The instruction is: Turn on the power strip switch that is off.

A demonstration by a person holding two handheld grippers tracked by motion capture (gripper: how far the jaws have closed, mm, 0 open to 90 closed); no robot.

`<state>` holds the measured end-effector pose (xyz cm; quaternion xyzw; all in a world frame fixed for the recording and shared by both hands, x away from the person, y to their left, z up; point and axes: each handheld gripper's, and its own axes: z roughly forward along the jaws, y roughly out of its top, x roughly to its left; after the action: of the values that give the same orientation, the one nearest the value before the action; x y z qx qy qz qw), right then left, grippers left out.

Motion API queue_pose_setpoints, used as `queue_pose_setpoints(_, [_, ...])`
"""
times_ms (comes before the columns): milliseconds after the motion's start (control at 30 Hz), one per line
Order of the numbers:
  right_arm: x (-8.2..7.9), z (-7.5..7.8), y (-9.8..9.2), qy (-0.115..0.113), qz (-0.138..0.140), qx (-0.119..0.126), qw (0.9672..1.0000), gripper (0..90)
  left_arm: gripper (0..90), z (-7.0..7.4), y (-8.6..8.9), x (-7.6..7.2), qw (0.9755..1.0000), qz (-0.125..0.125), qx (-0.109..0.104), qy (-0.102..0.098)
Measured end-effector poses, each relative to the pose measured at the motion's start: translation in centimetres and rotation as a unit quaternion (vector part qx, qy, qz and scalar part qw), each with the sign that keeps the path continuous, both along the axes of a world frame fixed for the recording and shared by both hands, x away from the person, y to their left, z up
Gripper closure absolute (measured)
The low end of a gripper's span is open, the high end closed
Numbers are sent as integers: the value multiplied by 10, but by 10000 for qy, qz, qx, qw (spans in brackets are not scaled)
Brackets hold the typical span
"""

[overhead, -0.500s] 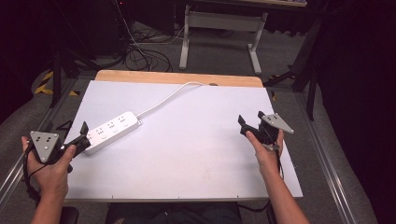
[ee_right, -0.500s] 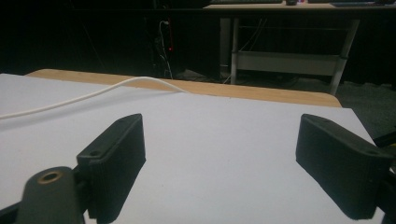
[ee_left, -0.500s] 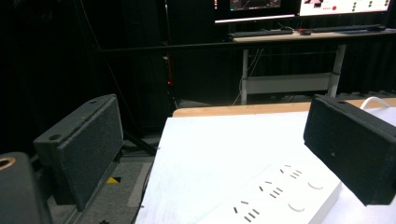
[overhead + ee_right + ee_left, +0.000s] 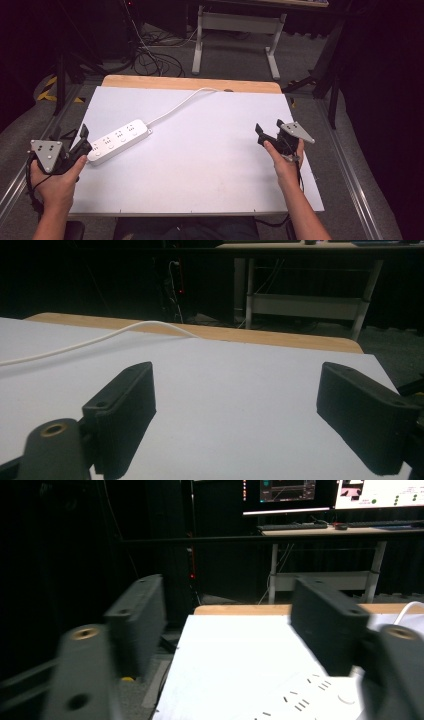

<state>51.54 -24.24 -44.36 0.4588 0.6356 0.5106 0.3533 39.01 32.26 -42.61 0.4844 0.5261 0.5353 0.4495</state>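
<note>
- Forearms come in from the near edge in the high view, one at each side of the bench (image 4: pixel 200 165), which has a white top and a bare wooden strip along its far edge.
- Left hand (image 4: pixel 55 182) is wrapped around the left hand-held gripper (image 4: pixel 82 140) at the bench's near left corner, with the grey three-cornered plate on top facing up and the jaws pointing forward and to the right.
- Left hand-held gripper stands wide apart in the left gripper view, with nothing between the jaws; one jaw hangs past the bench's left edge, the other over the white power strip (image 4: pixel 305 702).
- White power strip (image 4: pixel 117 140) lies on the left part of the bench, angled, its near end just beside the left jaws; its white cord (image 4: pixel 180 105) runs toward the far wooden edge.
- Right hand (image 4: pixel 285 162) holds the right hand-held gripper (image 4: pixel 267 131) above the right part of the bench, wrist straight, jaws pointing forward and slightly left.
- Right hand-held gripper (image 4: pixel 235 405) is spread wide and empty, bare white surface between its jaws, well apart from the power strip; the cord (image 4: pixel 100 337) crosses far ahead.
</note>
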Motion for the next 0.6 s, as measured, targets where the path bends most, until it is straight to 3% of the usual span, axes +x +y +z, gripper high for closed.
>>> queue_pose_setpoints(267, [0, 1, -1, -14, 4, 11, 10000, 164, 615, 2, -1, -2, 9998, -167, 0, 60])
queue_pose_setpoints(400, [-1, 0, 0, -19, 13, -13, 10000, 165, 721, 3, -1, -2, 9997, -229, 95, 56])
queue_pose_setpoints(600, [-1, 0, -2, -13, -13, 1, 10000, 165, 809, 3, -1, -2, 9996, -238, 151, 72])
